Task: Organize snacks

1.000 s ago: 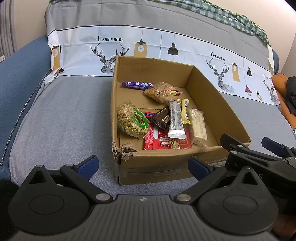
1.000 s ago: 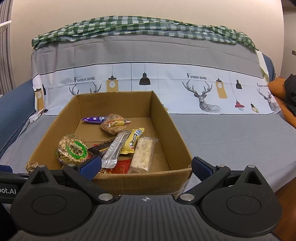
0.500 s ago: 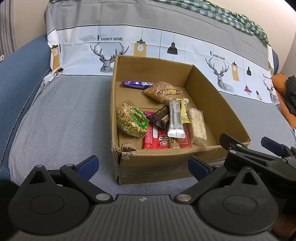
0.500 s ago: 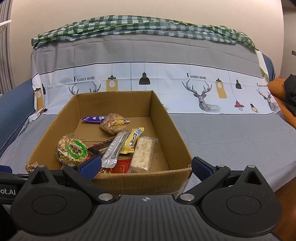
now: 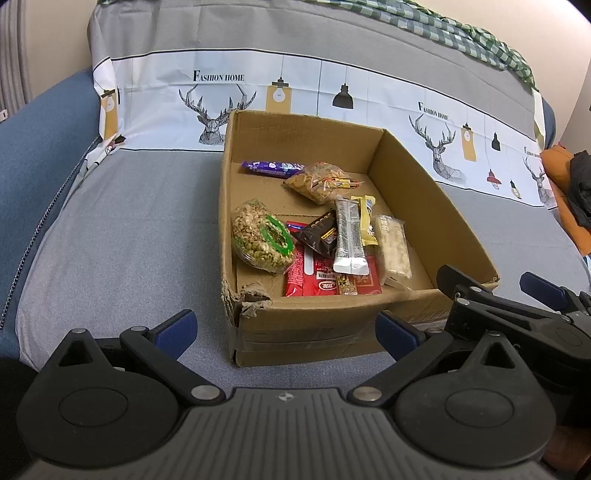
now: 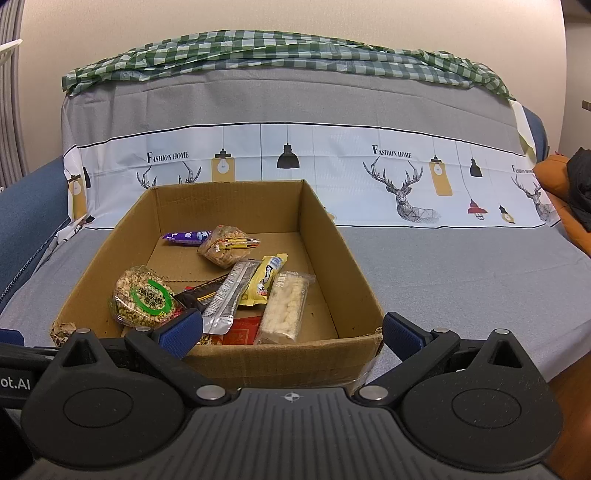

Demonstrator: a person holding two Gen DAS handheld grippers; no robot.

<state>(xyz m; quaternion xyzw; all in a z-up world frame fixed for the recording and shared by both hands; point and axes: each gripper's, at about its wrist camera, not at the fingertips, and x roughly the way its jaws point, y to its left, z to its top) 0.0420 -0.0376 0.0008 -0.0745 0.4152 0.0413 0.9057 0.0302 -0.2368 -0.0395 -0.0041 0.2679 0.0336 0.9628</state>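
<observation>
Right wrist: "FASHION HOME" print (image 6: 391, 151) behind snack box (image 6: 321, 240).

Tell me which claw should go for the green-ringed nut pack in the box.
Left, probably. The nut pack lies against the cardboard box's left wall, straight ahead of the open left claw. The right claw, also open and empty, would have to cross over the other snacks.

Home living room. Sofa (image 6: 443, 266) ahead of fingers, draped in grey cover (image 6: 258, 99) printed with deer, lamps, "Fashion Home". Green checked cloth (image 6: 280, 51) over backrest beyond. Wooden floor (image 6: 569, 384) right of fingers; plain wall (image 6: 295, 18) behind.
</observation>
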